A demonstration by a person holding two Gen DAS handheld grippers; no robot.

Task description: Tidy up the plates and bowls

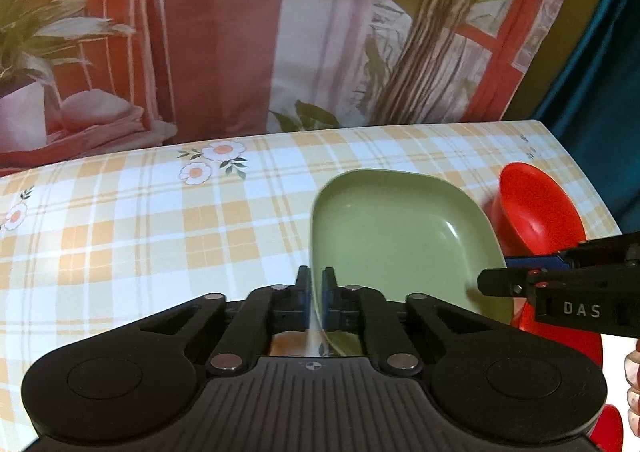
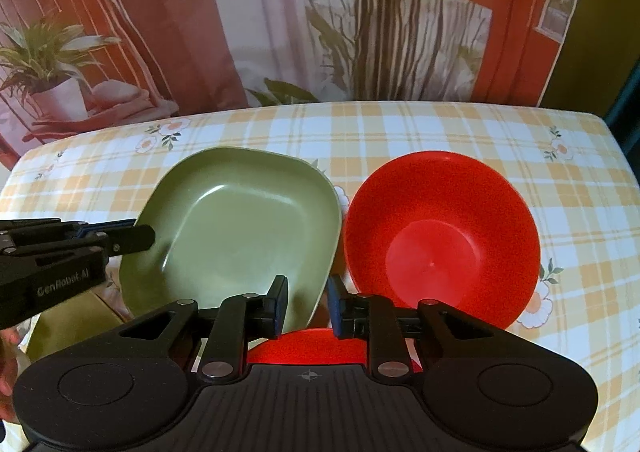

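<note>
Nearest, the left gripper [image 1: 316, 284] has its fingers [image 1: 303, 279] clenched on the near-left rim of the green plate [image 2: 240, 228], holding it tilted above the checked bench [image 2: 440, 132]. Further right, the right gripper [image 2: 307, 300] straddles the plate's near-right rim, fingers [image 2: 280, 292] parted, not gripping. Just beside the plate, right, sits the red bowl [image 2: 440, 236]; another red dish [image 2: 308, 344] lies below.

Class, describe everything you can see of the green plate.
The green plate is a matte olive, rounded-square dish with a raised rim, plastic-looking and empty. It is tilted, lifted off the checked tablecloth. The left gripper has its jaws shut on the plate's left rim. The red bowl sits just beside its right edge.
</note>
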